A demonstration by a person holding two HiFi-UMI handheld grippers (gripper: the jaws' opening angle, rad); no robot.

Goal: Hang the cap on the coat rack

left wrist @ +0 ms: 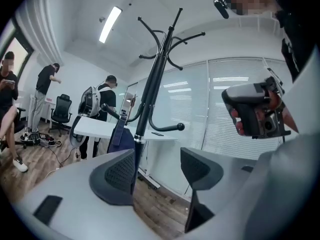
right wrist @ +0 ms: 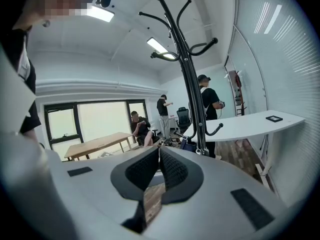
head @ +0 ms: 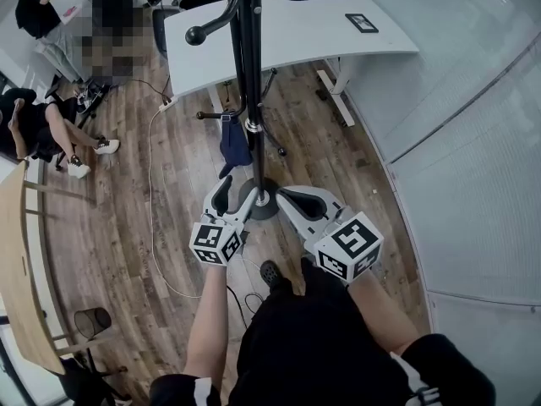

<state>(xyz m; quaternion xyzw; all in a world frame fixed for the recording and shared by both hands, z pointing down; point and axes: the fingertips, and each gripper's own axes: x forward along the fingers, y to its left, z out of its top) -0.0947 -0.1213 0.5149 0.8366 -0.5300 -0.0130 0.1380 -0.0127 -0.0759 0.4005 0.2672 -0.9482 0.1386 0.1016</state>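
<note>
The black coat rack stands on the wood floor just ahead of me. A dark blue cap hangs from one of its low hooks, free of both grippers. My left gripper is near the rack's base, below the cap, jaws open with nothing between them. My right gripper is beside it on the right, jaws shut and empty. In the left gripper view the open gripper frames the pole, with the cap left of the pole. The right gripper view shows the closed gripper, the rack and the cap.
A white desk stands behind the rack. A glass wall with blinds runs along the right. A white cable trails over the floor at left, near a wire bin and a wooden table. People are at the far left.
</note>
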